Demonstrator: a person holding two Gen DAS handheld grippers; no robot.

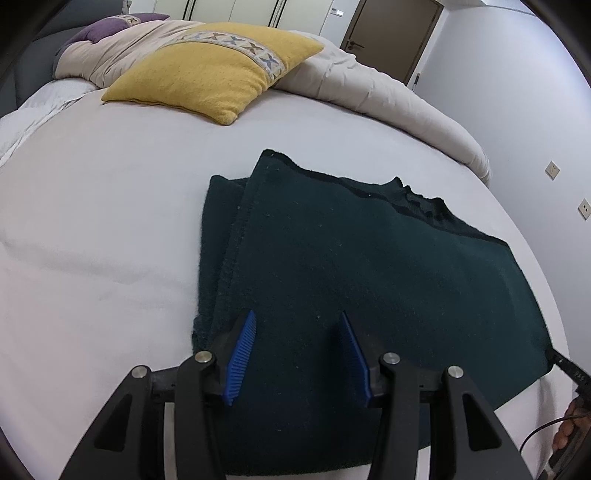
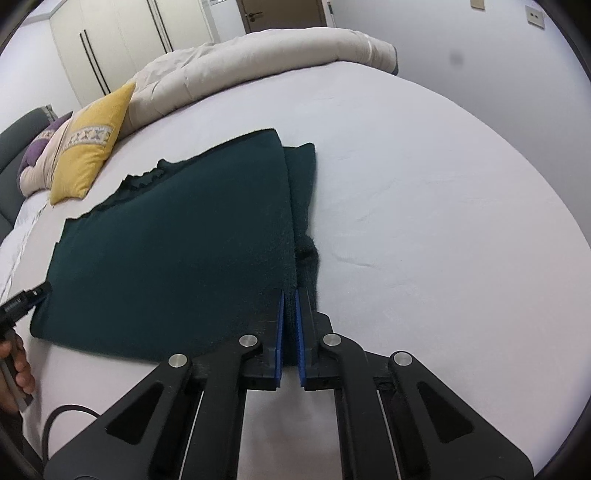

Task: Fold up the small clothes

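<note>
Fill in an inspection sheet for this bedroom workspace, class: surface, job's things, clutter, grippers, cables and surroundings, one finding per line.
Surface: white bed sheet, lightly creased.
Job's things: dark green garment, partly folded, lying flat on the sheet, a narrower layer showing along one side.
Clutter: yellow pillow and a rumpled beige duvet at the far side; a purple cushion behind them.
Grippers: left gripper open over the garment, nothing pinched; right gripper shut on the garment's near edge.
Cables: one black cable looping beside the person's hand.
Surroundings: white wardrobe doors, brown door, wall sockets.
</note>
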